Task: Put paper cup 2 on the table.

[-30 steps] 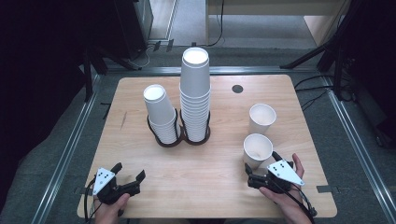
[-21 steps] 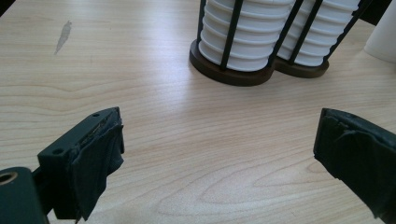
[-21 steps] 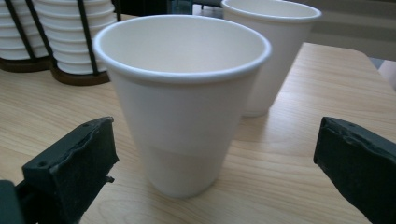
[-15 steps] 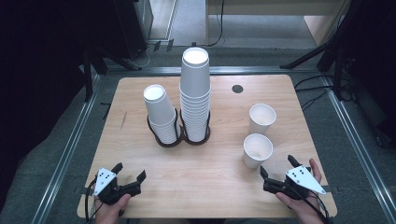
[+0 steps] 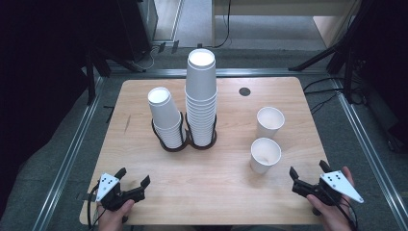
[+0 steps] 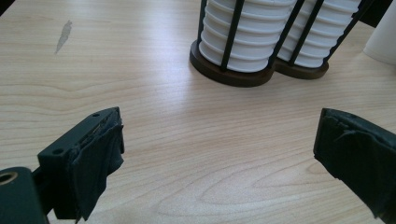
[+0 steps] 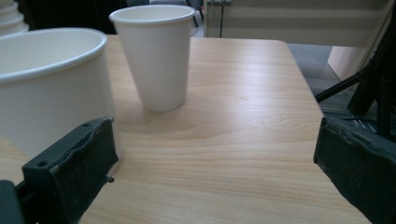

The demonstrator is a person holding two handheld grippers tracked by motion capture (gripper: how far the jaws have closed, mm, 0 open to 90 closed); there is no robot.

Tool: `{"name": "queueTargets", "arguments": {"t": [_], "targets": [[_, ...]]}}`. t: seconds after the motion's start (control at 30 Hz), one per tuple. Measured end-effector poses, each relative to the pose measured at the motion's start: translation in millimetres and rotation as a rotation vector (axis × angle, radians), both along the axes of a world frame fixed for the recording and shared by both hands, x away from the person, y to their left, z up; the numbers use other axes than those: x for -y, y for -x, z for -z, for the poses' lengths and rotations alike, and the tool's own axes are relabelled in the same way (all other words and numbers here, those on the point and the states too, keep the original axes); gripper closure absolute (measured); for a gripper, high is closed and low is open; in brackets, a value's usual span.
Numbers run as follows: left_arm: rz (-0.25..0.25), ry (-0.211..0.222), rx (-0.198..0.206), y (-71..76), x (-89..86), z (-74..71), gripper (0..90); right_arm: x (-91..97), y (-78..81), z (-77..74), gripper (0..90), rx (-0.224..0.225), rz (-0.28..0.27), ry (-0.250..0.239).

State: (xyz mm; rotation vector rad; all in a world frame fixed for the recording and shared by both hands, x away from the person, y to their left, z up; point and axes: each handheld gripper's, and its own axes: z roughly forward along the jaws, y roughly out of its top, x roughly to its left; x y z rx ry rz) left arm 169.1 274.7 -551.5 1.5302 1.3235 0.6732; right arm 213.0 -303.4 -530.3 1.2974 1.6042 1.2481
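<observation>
Right hand-held gripper (image 5: 308, 177), jaws spread, sits near an upright white paper cup (image 5: 265, 155).

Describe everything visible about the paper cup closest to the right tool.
The near paper cup is plain white, looks like paper, with a rolled rim and walls tapering to a narrower base. It stands upright and open-mouthed on the wooden table, apparently empty. It sits just ahead and left of the open right tool, which does not touch it. A second matching cup stands apart behind it. In the right gripper view it looms large at left.
</observation>
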Motion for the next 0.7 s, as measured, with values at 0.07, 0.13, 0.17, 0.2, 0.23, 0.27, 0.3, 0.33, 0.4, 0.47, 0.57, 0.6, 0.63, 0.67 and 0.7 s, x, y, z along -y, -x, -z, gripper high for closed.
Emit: {"name": "queueTargets", "arguments": {"t": [0.07, 0.13, 0.17, 0.2, 0.23, 0.27, 0.3, 0.33, 0.4, 0.47, 0.57, 0.6, 0.63, 0.67, 0.7], "targets": [[0.003, -0.001, 0.0, -0.1, 0.2, 0.1, 1.8, 8.2, -0.3, -1.4, 0.0, 0.007, 0.018, -0.014], [0.004, 0.0, 0.001, -0.3, 0.1, 0.2, 1.8, 16.3, -0.6, -1.5, 0.0, 0.008, 0.037, -0.029], [0.003, 0.001, 0.001, -0.5, 0.3, 0.3, 1.8, 20.1, -0.9, -0.9, 0.0, 0.006, 0.045, -0.032], [0.003, 0.0, 0.0, -0.5, 0.3, 0.3, 1.8, 23.8, -1.0, 0.0, 0.0, 0.003, 0.057, -0.035], [0.003, -0.002, -0.001, -0.6, 0.4, 0.3, 1.8, 27.4, -1.3, 1.2, 0.0, 0.001, 0.067, -0.044], [0.004, -0.004, -0.003, -0.7, 0.6, 0.4, 1.8, 30.6, -1.5, 2.3, 0.0, -0.004, 0.073, -0.053], [0.002, -0.003, -0.004, -0.9, 1.0, 0.5, 1.8, 34.0, -2.0, 3.4, 0.0, -0.005, 0.079, -0.052], [0.001, -0.003, -0.003, -1.1, 1.4, 0.7, 1.8, 36.7, -2.4, 4.4, 0.0, -0.008, 0.084, -0.062], [0.001, -0.003, -0.005, -1.4, 1.8, 0.8, 1.8, 40.9, -2.9, 5.8, 0.0, -0.016, 0.095, -0.076], [0.001, -0.005, -0.006, -1.6, 1.7, 0.8, 1.8, 43.2, -3.2, 6.7, 0.0, -0.017, 0.096, -0.079], [-0.002, -0.006, -0.009, -2.1, 2.1, 0.9, 1.8, 43.9, -3.8, 7.0, 0.0, -0.016, 0.099, -0.083], [0.0, -0.008, -0.008, -2.4, 2.2, 1.0, 1.8, 43.8, -3.9, 6.9, 0.0, -0.015, 0.1, -0.084], [0.003, -0.011, -0.009, -2.3, 2.2, 1.0, 1.8, 43.6, -4.0, 6.8, 0.0, -0.014, 0.1, -0.085], [0.005, -0.012, -0.008, -2.3, 2.2, 1.1, 1.8, 43.4, -3.9, 6.6, 0.0, -0.013, 0.1, -0.086], [0.006, -0.012, -0.007, -2.3, 2.3, 1.1, 1.8, 43.1, -3.8, 6.2, 0.0, -0.012, 0.098, -0.089]]}}
